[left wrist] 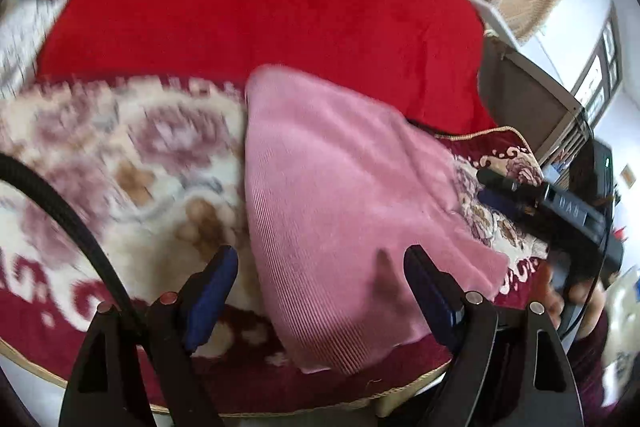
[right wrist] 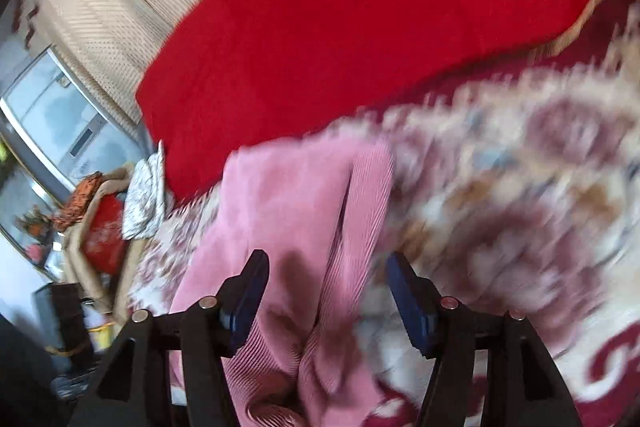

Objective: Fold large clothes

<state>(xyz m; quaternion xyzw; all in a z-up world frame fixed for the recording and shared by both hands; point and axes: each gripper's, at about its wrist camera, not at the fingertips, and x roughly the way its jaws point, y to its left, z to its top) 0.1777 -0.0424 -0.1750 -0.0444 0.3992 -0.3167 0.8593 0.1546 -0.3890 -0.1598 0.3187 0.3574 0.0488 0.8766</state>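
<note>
Pink ribbed knit, the garment (left wrist: 340,187) lies partly folded on the flowered blanket (left wrist: 120,147), just ahead of and under both claws: the left gripper (left wrist: 320,287) stands spread with the cloth's near edge below its gap, pinching nothing, and the right gripper (right wrist: 328,291) is likewise spread above a lengthwise crease, its pads clear of the fabric. To do the next fold well, I judge each claw should drop onto a near corner, pinch both layers and carry them over evenly. No container shows near either claw.
</note>
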